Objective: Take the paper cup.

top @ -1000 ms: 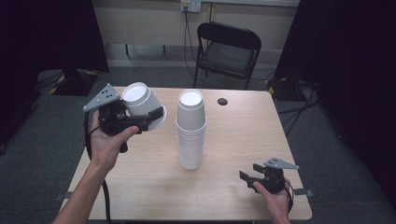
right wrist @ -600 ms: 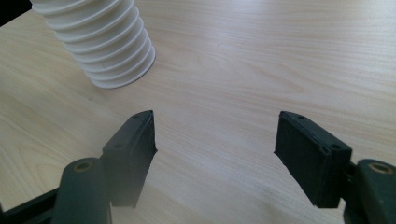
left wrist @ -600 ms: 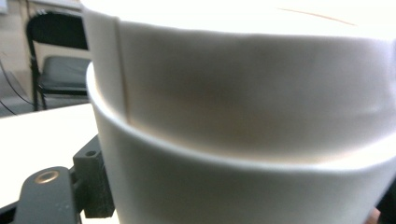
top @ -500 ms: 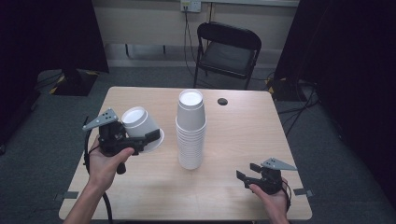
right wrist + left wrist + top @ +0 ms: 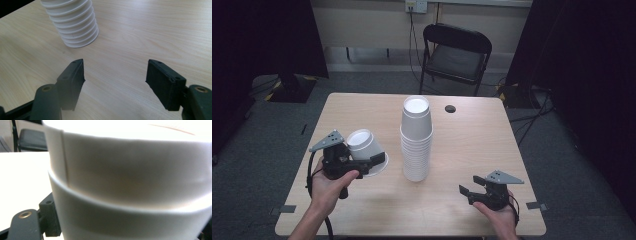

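The bench (image 5: pixel 472 145) was pale wood-grain laminate, smooth and matt. The stacked cups (image 5: pixel 416 140) looked like matt white foam or paper, ribbed. The right gripper (image 5: pixel 115 75) was matt black plastic.

no readable text, labels or numbers anywhere

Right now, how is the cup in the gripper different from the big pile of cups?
The single white cup is one cup, tilted on its side; the cup stack is many cups nested upside down, standing straight. The single cup is gripped by the left gripper near the table's left edge; the stack stands free at the middle, with the right gripper open and apart from it. Both are white.
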The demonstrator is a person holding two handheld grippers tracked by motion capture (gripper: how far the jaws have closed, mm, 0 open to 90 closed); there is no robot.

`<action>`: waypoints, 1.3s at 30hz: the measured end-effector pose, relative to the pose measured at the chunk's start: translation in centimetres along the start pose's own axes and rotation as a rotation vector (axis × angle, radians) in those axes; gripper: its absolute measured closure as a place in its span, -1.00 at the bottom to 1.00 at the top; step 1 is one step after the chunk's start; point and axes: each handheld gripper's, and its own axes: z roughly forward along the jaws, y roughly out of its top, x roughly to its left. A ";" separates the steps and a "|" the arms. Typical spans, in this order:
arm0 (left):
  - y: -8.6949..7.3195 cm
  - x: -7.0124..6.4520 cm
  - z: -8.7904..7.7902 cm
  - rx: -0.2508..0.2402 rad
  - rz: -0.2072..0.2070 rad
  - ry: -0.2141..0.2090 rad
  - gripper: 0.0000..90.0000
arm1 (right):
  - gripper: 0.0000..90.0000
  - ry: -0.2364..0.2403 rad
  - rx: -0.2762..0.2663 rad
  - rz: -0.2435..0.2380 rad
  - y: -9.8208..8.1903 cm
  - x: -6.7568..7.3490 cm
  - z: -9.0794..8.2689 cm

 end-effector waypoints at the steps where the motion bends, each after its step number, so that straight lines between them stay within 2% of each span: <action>1: -0.2 0.0 0.2 0.009 -0.005 0.001 -0.66 | -0.28 -0.001 -0.003 -0.004 0.0 0.1 0.0; 2: -0.6 -0.1 0.4 0.012 -0.023 0.025 -0.66 | -0.21 0.008 -0.005 -0.005 0.1 0.4 0.0; 3: -0.6 -0.1 0.4 0.012 -0.023 0.025 -0.66 | -0.21 0.008 -0.005 -0.005 0.1 0.4 0.0; 5: -1.0 0.0 0.7 0.038 -0.042 0.010 -0.66 | -0.17 0.015 -0.013 -0.018 0.2 0.8 0.0; 11: -1.8 -0.2 0.7 0.061 -0.058 0.007 -0.66 | -0.12 0.043 -0.009 -0.050 0.5 1.8 0.1; 14: -2.3 -0.1 0.7 0.073 -0.090 0.003 -0.66 | -0.09 0.069 -0.007 -0.072 0.7 2.6 0.4; 17: -2.7 0.0 0.9 0.077 -0.125 -0.019 -0.66 | -0.05 0.094 -0.002 -0.090 0.9 3.5 0.8; 20: -3.4 -0.1 1.3 0.094 -0.140 -0.021 -0.66 | -0.01 0.117 -0.010 -0.118 1.3 4.6 1.0; 21: -3.7 -0.2 1.5 0.091 -0.156 -0.026 -0.66 | 0.01 0.134 -0.020 -0.134 1.6 5.3 1.3; 24: -4.3 -0.4 1.9 0.083 -0.163 -0.013 -0.66 | 0.01 0.150 -0.028 -0.144 1.8 6.0 1.5; 26: -4.7 -0.7 2.3 0.088 -0.170 -0.015 -0.66 | 0.01 0.192 -0.039 -0.169 2.0 7.0 1.8; 28: -4.9 -0.9 2.5 0.092 -0.184 -0.018 -0.66 | 0.02 0.209 -0.041 -0.185 2.1 7.6 1.9; 31: -5.1 -1.0 2.6 0.076 -0.225 -0.020 -0.66 | 0.03 0.232 -0.043 -0.193 2.3 8.3 2.1; 35: -5.2 -1.3 2.5 0.072 -0.216 -0.013 -0.66 | 0.06 0.285 -0.057 -0.211 3.0 9.9 2.7; 39: -5.2 -1.4 2.4 0.075 -0.237 -0.033 -0.66 | 0.10 0.318 -0.065 -0.235 3.5 10.9 3.3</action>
